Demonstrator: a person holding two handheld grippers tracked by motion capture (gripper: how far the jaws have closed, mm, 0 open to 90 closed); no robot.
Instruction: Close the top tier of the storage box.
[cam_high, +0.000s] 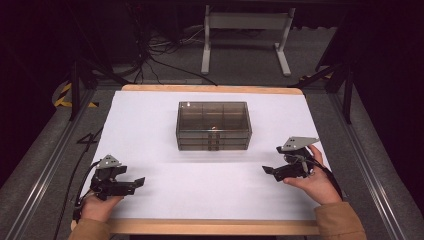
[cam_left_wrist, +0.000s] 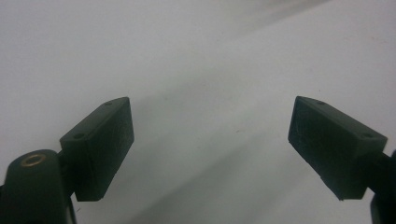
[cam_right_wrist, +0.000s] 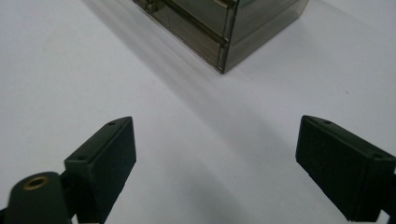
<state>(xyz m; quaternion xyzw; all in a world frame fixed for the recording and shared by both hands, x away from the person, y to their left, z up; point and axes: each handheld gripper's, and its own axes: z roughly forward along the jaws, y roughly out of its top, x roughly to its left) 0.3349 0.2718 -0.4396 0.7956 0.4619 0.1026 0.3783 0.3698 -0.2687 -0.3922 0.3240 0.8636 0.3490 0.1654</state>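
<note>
A smoky, see-through plastic drawer box (cam_high: 213, 126) stands in the middle of the white table top (cam_high: 150, 120), with its stacked drawers facing me. My left gripper (cam_high: 137, 183) rests low at the near left, held by a hand, jaws wide apart over bare white surface (cam_left_wrist: 210, 140). My right gripper (cam_high: 270, 171) is at the near right, pointing toward the box from a short way off. Its jaws stand wide apart with nothing between them (cam_right_wrist: 215, 158). A corner of the drawer box (cam_right_wrist: 224, 32) lies ahead of it.
The table has a wooden rim (cam_high: 210, 227) along the near and far edges. Metal rails (cam_high: 45, 170) run along both sides. Behind the table are a white desk frame (cam_high: 245, 40) and tangled cables (cam_high: 155, 55) on the floor.
</note>
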